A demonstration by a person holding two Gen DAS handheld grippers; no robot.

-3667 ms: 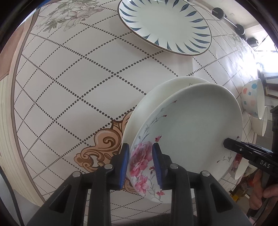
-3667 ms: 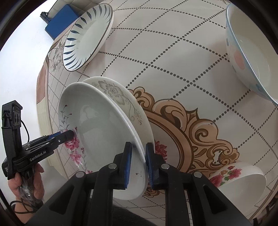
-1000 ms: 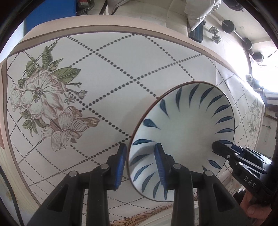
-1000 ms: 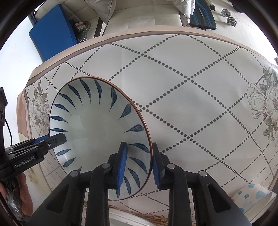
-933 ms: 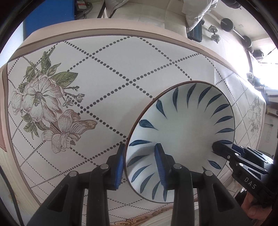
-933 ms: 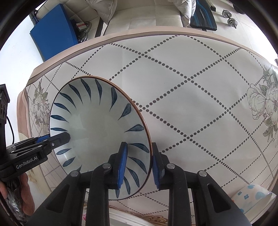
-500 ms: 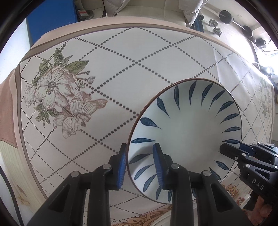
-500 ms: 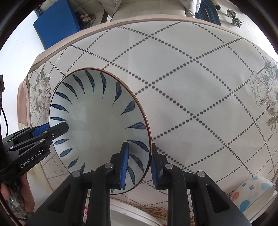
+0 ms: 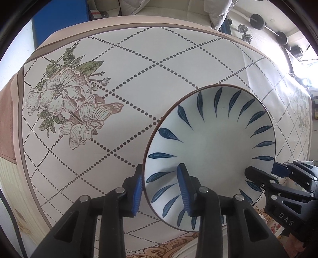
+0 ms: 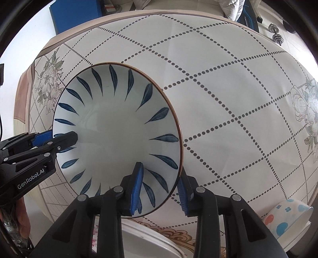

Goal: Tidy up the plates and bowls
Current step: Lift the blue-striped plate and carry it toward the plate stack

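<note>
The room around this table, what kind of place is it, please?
Probably a living room at home, used also for exercise. A cushioned sofa stands behind the table, which has a flowered cloth, and dumbbells lie on the floor beside it.

Your left gripper (image 9: 160, 187) straddles the near rim of the blue-leaf plate (image 9: 210, 146), jaws opening, pads seemingly just off it. The right gripper (image 9: 256, 176) meets the opposite rim above the floral tablecloth (image 9: 99, 99).
</note>
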